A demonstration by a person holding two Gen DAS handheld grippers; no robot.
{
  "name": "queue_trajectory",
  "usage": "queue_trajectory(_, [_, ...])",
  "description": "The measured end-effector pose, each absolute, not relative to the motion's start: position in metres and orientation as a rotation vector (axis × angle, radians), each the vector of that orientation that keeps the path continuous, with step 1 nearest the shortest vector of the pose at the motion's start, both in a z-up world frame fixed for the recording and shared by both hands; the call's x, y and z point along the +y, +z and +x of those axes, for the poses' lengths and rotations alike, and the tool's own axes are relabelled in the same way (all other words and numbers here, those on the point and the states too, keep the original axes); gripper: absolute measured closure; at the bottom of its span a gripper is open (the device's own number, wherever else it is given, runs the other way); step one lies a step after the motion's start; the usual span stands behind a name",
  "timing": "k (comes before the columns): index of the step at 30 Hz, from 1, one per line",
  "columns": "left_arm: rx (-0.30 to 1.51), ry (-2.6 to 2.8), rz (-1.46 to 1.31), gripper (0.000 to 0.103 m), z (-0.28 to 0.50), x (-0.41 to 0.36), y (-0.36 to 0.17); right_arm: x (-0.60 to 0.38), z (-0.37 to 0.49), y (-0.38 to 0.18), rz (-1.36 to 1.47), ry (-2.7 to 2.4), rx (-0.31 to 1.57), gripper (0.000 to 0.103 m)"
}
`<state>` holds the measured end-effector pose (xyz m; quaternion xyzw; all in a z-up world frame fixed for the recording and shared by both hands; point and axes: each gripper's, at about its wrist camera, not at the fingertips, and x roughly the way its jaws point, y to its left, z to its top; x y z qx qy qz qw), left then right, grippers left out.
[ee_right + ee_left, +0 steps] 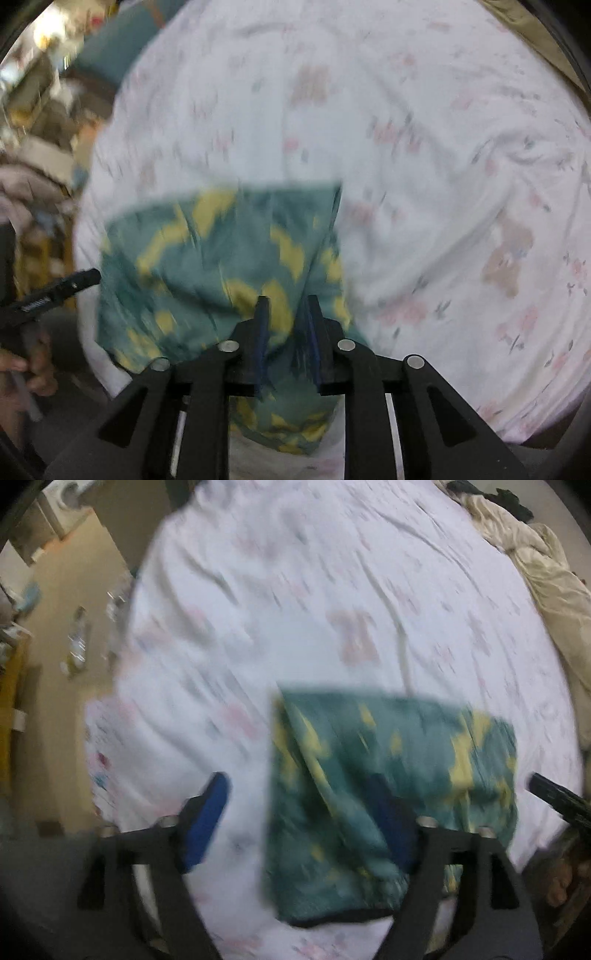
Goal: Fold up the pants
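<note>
The teal pants with yellow blotches (388, 775) lie folded into a rough rectangle on the white floral bedsheet (295, 609). My left gripper (301, 812) is open, its blue pads wide apart, with the right pad over the pants' near edge and nothing held. In the right wrist view the pants (221, 258) spread left and ahead. My right gripper (286, 314) has its fingers nearly closed on a bunched fold of the pants at the near edge. Both views are motion-blurred.
A crumpled beige blanket (546, 583) lies along the bed's far right side. The floor with small items (77, 638) is left of the bed. The other gripper's black tip (70, 282) shows at the left of the right wrist view, with a hand below it.
</note>
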<state>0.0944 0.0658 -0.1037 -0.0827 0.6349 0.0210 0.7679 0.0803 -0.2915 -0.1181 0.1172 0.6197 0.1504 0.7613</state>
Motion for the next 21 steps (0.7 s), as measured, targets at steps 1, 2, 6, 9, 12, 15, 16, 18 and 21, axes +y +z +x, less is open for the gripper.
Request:
queue_trajectory(1, [1.374,0.059,-0.16,0.021,0.104,0.071,-0.102,-0.297,0.088,-0.116,0.266,0.317,1.331,0.04])
queue_trajectory(2, [1.378,0.062,-0.143,0.021,0.114,0.074,-0.102,-0.303,0.096,-0.115,0.28,0.312,1.321,0.039])
queue_trajectory(6, [1.415,0.035,-0.086,0.021,0.133,0.074,-0.116,-0.309,0.119,-0.123,0.303,0.316,1.322,0.039])
queue_trajectory(9, [1.397,0.003,-0.13,0.025,0.142,0.074,-0.126,-0.309,0.14,-0.137,0.286,0.331,1.346,0.039])
queue_trajectory(12, [1.387,-0.031,-0.193,0.025,0.15,0.071,-0.134,-0.305,0.156,-0.148,0.285,0.356,1.376,0.039])
queue_trajectory(15, [1.441,-0.076,-0.162,0.025,0.151,0.058,-0.147,-0.299,0.164,-0.16,0.265,0.372,1.416,0.039])
queue_trajectory(16, [1.453,-0.078,-0.131,0.028,0.152,0.053,-0.151,-0.296,0.165,-0.163,0.254,0.372,1.425,0.039])
queue_trajectory(18, [1.467,-0.072,-0.091,0.032,0.153,0.049,-0.16,-0.292,0.166,-0.17,0.231,0.38,1.443,0.039])
queue_trajectory(21, [1.451,-0.076,-0.082,0.057,0.158,0.048,-0.163,-0.284,0.169,-0.176,0.229,0.415,1.456,0.05])
